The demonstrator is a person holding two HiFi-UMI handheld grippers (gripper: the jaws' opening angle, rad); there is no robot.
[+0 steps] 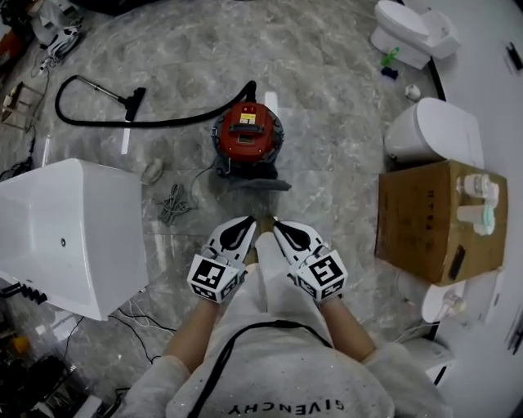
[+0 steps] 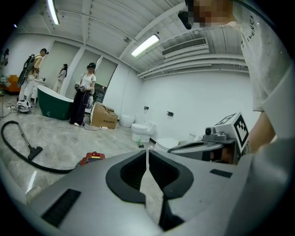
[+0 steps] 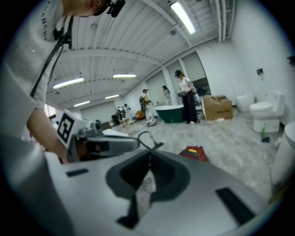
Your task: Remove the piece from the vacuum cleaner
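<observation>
Close in, left gripper (image 1: 246, 222) and right gripper (image 1: 277, 222) sit side by side, both pressed together, empty. Beyond, on the floor: red vacuum cleaner (image 1: 248, 133), hose (image 1: 176, 123) curling left. Only the gripper views show a standing person (image 2: 83, 99) by a green bathtub (image 2: 51, 102).

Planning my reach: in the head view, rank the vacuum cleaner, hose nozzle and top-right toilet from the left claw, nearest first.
1. The vacuum cleaner, just ahead of the left claw.
2. The hose nozzle, upper left.
3. The toilet, top right.
</observation>
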